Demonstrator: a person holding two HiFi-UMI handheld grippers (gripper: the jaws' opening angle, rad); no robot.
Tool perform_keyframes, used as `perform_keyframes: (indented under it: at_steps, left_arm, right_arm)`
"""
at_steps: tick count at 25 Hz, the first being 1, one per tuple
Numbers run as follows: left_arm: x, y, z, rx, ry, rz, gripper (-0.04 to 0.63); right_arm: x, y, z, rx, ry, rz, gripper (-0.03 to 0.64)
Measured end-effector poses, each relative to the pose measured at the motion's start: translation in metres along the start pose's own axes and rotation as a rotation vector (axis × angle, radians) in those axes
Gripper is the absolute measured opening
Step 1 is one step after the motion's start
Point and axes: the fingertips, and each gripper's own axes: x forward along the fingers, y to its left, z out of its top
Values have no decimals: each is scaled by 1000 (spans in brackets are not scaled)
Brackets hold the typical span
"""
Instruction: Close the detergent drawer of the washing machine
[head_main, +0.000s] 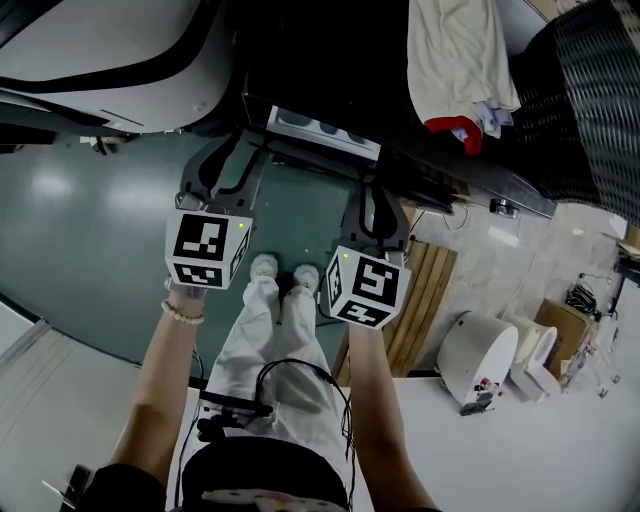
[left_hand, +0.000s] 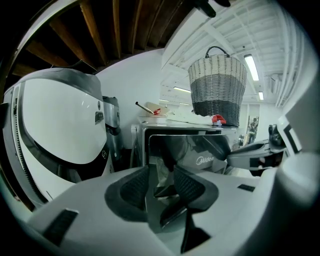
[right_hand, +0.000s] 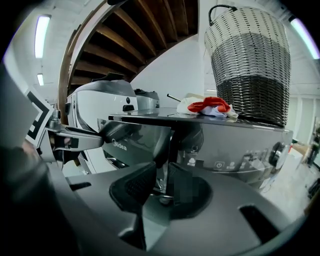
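The detergent drawer (head_main: 320, 128) stands pulled out of the dark washing machine (head_main: 330, 60), its compartments showing from above. Its glossy front panel (left_hand: 190, 147) fills the left gripper view, and the panel's left edge runs down into the gap of my left gripper (left_hand: 161, 182). That gripper (head_main: 240, 150) is open at the drawer's left end. My right gripper (head_main: 378, 190) sits at the drawer's right end. In the right gripper view the panel (right_hand: 135, 142) ends between the pads of the right gripper (right_hand: 161, 182), which stand a little apart. Neither gripper pinches anything.
A woven basket (head_main: 590, 90) and a heap of white and red clothes (head_main: 455, 60) lie on the machine's top. A white rounded machine (head_main: 100, 50) stands to the left. On the floor to the right are a wooden pallet (head_main: 425, 300), white appliances (head_main: 490, 355) and a cardboard box (head_main: 565, 325).
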Motion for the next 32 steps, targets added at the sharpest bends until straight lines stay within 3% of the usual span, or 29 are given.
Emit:
perform_keyframes:
  at_steps: [32]
  left_arm:
    - [27,10,14,-4,-12,28,155]
  right_arm:
    - [27,-9,15,79,-11,-1,80]
